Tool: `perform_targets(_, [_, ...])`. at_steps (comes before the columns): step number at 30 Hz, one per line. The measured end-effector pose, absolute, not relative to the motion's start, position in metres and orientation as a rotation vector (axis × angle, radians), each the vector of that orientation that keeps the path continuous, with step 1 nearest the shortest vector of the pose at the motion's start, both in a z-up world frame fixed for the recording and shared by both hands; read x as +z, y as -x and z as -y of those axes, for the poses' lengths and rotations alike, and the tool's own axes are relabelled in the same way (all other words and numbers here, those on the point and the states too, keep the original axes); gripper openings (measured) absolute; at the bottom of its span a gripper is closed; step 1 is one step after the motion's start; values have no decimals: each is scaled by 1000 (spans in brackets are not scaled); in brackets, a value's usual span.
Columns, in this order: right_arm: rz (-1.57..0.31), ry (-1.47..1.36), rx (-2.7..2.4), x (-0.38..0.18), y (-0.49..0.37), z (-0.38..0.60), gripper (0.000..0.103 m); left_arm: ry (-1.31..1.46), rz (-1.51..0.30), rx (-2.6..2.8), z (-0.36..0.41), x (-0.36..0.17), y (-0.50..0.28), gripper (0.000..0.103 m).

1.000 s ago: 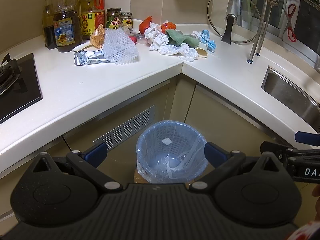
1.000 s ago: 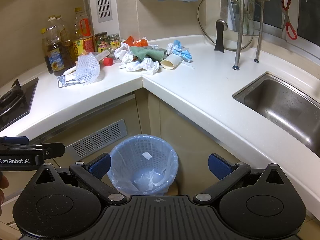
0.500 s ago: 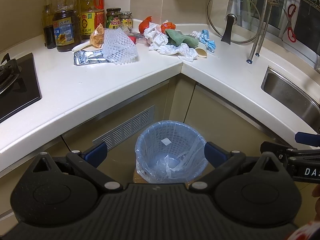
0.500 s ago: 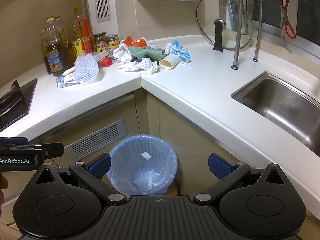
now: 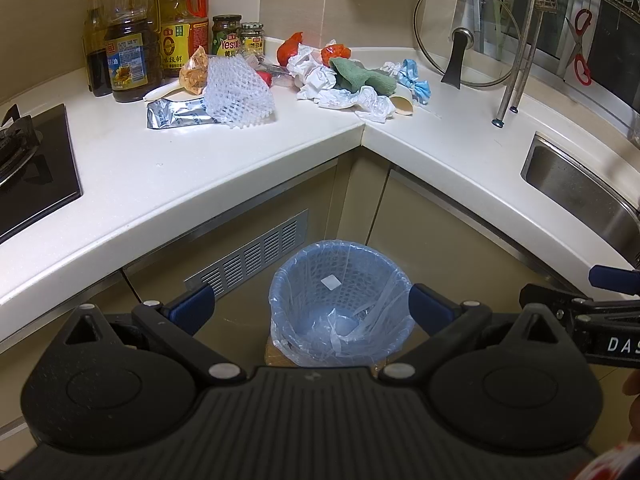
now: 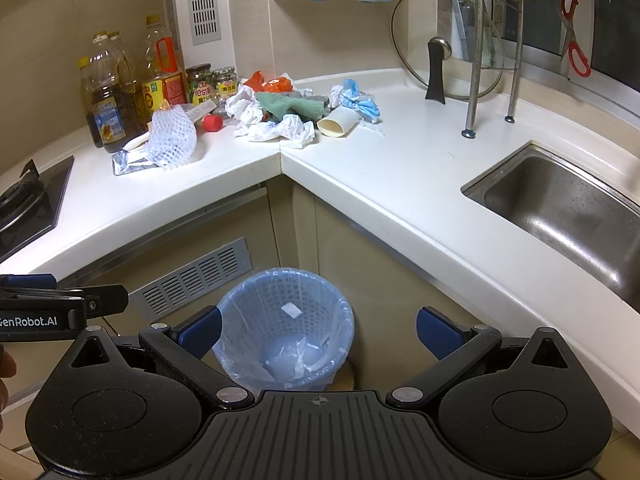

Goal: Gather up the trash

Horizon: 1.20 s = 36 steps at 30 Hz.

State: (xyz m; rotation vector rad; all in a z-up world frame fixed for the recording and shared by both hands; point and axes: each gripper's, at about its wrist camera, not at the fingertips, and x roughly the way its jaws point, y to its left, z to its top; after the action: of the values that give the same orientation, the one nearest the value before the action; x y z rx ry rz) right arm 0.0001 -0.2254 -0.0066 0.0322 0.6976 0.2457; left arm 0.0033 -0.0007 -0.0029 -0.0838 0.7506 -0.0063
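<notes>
A blue basket bin (image 5: 340, 304) lined with a clear bag stands on the floor in the counter's corner; it also shows in the right wrist view (image 6: 284, 320). Trash lies at the back of the white counter: a white foam net (image 5: 238, 92), a silver wrapper (image 5: 172, 114), crumpled paper (image 5: 320, 84), a green cloth (image 5: 362, 76), a paper cup (image 6: 338, 122), a blue mask (image 6: 360, 100), a red cap (image 6: 212, 123). My left gripper (image 5: 312, 306) is open and empty above the bin. My right gripper (image 6: 318, 326) is open and empty above the bin too.
Oil bottles (image 5: 128, 52) and jars (image 5: 227, 34) stand at the back left. A gas hob (image 5: 28, 160) is at the left. A steel sink (image 6: 560, 208) is at the right, with a glass lid (image 6: 444, 48) and a rack leg (image 6: 472, 80) behind it.
Both grippers have crept slightly; the right view has shifted a little. Nothing was taken hold of.
</notes>
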Motion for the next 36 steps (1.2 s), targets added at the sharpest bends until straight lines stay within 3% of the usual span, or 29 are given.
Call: perform_targets(36, [-700, -36, 244, -9, -2, 228, 103, 91, -751, -7, 0, -5, -2, 102])
